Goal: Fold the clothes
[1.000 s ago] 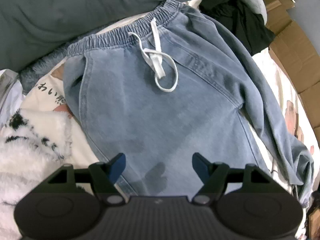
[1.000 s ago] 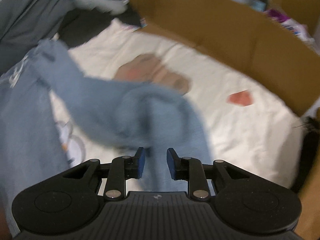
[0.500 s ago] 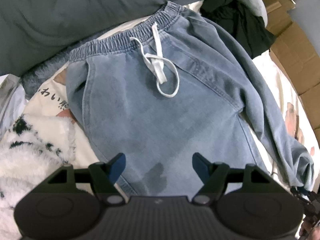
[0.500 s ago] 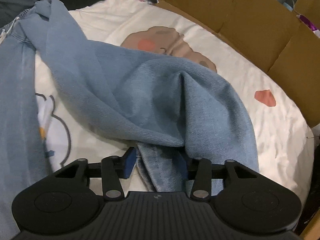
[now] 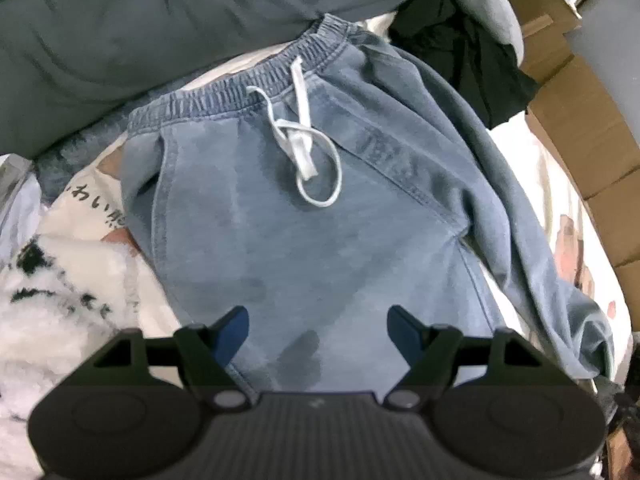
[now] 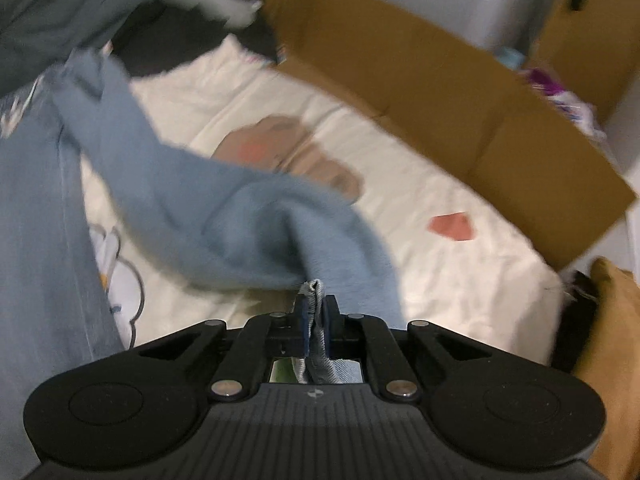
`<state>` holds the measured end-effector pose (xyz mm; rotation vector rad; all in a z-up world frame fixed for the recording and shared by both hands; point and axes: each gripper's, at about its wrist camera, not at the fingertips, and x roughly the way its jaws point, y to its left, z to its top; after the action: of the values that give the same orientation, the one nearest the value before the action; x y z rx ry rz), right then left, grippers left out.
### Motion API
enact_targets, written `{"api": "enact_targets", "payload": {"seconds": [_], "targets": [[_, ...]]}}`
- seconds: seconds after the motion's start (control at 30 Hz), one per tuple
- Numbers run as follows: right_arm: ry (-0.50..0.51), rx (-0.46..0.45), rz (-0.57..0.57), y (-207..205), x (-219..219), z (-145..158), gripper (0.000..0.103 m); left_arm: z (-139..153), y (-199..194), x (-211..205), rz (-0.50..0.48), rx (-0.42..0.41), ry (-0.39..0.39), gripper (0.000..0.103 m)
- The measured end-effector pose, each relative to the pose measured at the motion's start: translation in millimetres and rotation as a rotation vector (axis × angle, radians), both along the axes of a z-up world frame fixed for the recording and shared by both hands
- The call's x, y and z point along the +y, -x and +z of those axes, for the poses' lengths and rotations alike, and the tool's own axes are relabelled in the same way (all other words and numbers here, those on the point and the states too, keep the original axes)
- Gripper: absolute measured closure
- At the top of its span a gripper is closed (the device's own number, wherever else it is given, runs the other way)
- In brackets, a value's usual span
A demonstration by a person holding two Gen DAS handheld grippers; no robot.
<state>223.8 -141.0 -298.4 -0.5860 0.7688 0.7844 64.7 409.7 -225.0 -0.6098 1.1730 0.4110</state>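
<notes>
Light blue denim pants [image 5: 304, 240] with an elastic waistband and a white drawstring [image 5: 304, 148] lie on a cream printed sheet [image 6: 420, 264]. My left gripper [image 5: 318, 326] is open and empty, hovering over the pants' thigh area. One pant leg [image 5: 532, 248] runs down the right side. My right gripper [image 6: 316, 312] is shut on the hem of that pant leg [image 6: 248, 232] and holds it lifted off the sheet; the view is motion-blurred.
A grey duvet [image 5: 160, 28] lies beyond the waistband. A black garment [image 5: 464, 56] sits at the back right. A white fluffy blanket [image 5: 52, 320] lies at the left. Cardboard panels [image 6: 440, 100] wall the sheet's right side.
My right gripper has closed on the pant leg's hem and lifted it. The left gripper has stayed open, with the view shifting only slightly.
</notes>
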Motion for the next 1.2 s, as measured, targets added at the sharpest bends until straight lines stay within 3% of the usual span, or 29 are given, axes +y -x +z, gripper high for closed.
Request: {"api": "enact_targets", "payload": {"seconds": [0.23, 0.4, 0.57, 0.7, 0.9, 0.97, 1.0, 1.03, 1.2], "targets": [[-0.119, -0.045, -0.178, -26, -49, 59, 0.103, 14, -12, 0, -0.038, -0.022, -0.025, 0.024], [-0.136, -0.076, -0.275, -50, -80, 73, 0.103, 23, -23, 2, -0.056, -0.038, -0.047, 0.024], [-0.132, -0.095, -0.376, -79, -101, 68, 0.103, 22, -38, -2, -0.079, -0.038, -0.062, 0.024], [-0.1, -0.072, -0.437, -106, -113, 48, 0.103, 17, -52, -12, -0.107, -0.032, -0.065, 0.024], [-0.125, 0.009, -0.379, -110, -111, 25, 0.102, 15, -74, -26, -0.151, -0.033, -0.077, 0.024], [-0.147, 0.063, -0.302, -104, -106, 20, 0.086, 16, -80, -29, -0.164, -0.037, -0.082, 0.024], [-0.115, 0.06, -0.262, -100, -100, 15, 0.069, 16, -82, -31, -0.168, -0.037, -0.084, 0.023], [-0.085, 0.057, -0.222, -97, -94, 11, 0.06, 15, -84, -32, -0.172, -0.037, -0.086, 0.023], [-0.026, 0.099, -0.156, -97, -85, -13, 0.056, 11, -90, -38, -0.193, -0.022, -0.092, 0.021]]}}
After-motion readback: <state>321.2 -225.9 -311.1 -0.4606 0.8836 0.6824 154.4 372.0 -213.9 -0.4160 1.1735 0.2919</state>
